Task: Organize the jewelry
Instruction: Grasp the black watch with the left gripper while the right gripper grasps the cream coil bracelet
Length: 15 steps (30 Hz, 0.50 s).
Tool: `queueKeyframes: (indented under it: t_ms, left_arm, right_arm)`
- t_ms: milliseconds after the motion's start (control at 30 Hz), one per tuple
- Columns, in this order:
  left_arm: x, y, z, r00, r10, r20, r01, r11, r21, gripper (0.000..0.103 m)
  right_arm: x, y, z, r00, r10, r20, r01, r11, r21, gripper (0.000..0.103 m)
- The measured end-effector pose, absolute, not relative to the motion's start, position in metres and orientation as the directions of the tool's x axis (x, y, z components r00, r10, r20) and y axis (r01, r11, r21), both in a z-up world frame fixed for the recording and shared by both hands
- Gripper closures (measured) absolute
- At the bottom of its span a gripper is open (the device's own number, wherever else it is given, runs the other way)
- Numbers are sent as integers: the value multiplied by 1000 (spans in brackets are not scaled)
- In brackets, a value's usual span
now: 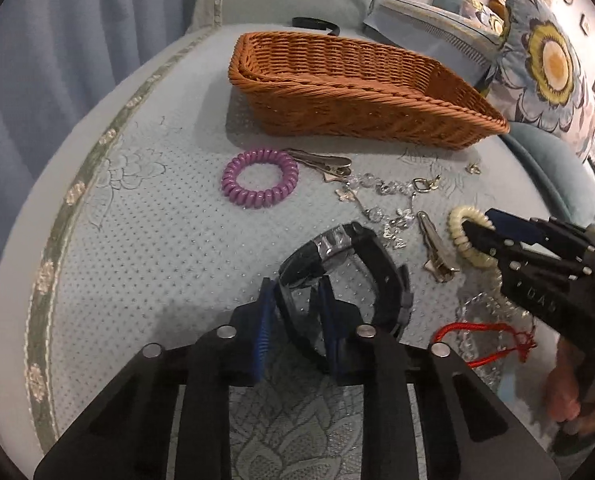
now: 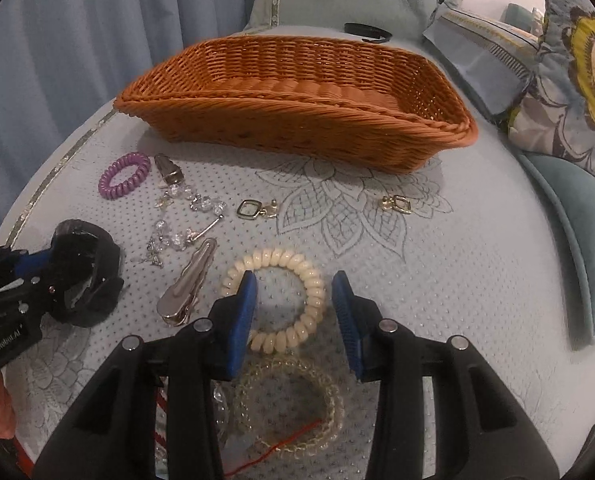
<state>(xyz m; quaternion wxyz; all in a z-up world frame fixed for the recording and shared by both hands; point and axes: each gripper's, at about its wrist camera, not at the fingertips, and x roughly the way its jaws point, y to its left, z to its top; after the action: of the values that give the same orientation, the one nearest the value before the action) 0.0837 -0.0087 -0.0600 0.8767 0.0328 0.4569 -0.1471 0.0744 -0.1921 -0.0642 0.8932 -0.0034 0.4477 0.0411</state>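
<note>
A black watch (image 1: 349, 272) lies on the pale blue bedspread, and my left gripper (image 1: 297, 300) has its blue pads on either side of the near strap, closed on it. It also shows in the right wrist view (image 2: 85, 276). My right gripper (image 2: 293, 284) is open, its jaws straddling a cream coil hair tie (image 2: 297, 300), also seen in the left wrist view (image 1: 463, 236). An empty orange wicker basket (image 1: 377, 120) (image 2: 297, 128) stands behind.
A purple coil tie (image 1: 260, 178), silver hair clips (image 1: 437, 252) (image 2: 187, 284), a crystal bead bracelet (image 2: 185, 216), gold earrings (image 2: 395, 202), a clear coil tie (image 2: 293, 404) and a red cord (image 1: 485, 340) lie around. Pillows (image 2: 577, 80) crowd the right.
</note>
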Motion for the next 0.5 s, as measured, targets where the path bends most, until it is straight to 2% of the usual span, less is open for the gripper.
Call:
queueKeyframes:
  t_ms: [67, 100, 333, 500]
  left_arm:
    - [83, -7, -59, 548, -240, -802, 286, 954, -90, 86]
    - [83, -6, -58, 551, -245, -798, 285, 954, -96, 86]
    - [71, -4, -52, 613, -259, -746, 279, 955, -102, 88]
    - [65, -2, -31, 659, -284, -697, 278, 952, -124, 88]
  right_arm:
    - [72, -192, -64, 599, 73, -797, -79, 996, 32, 89]
    - [71, -192, -64, 601, 74, -796, -79, 996, 34, 93]
    - [64, -198, -57, 632, 95, -769, -83, 995, 55, 94]
    - [54, -199, -29, 690, 103, -716, -84, 995, 61, 94]
